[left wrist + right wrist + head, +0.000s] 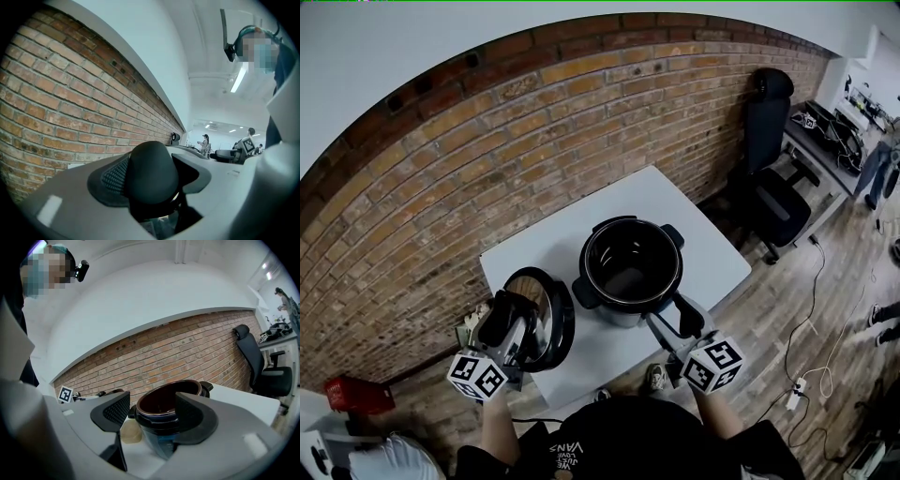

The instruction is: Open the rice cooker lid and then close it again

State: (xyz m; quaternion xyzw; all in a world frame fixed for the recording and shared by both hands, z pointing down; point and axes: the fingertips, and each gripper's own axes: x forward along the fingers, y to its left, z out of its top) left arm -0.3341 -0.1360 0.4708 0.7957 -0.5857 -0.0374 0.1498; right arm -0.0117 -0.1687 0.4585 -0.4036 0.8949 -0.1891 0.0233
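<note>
The black rice cooker (630, 270) stands open in the middle of the white table (712, 248), and its dark inner pot is bare. Its round lid (551, 305), glass with a black rim, is off the cooker at the table's left front. My left gripper (517, 317) is at that lid. In the left gripper view the lid's black knob (150, 168) fills the space between the jaws of my left gripper (152, 177), which is shut on it. My right gripper (152, 413) is open just in front of the cooker (171, 416), apart from it, with nothing gripped.
A brick wall runs behind the table. A black office chair (773, 178) and a desk (825, 136) stand to the right, with cables (811, 323) on the wooden floor. A small beige thing (131, 431) lies on the table left of the cooker. A red box (356, 394) sits at lower left.
</note>
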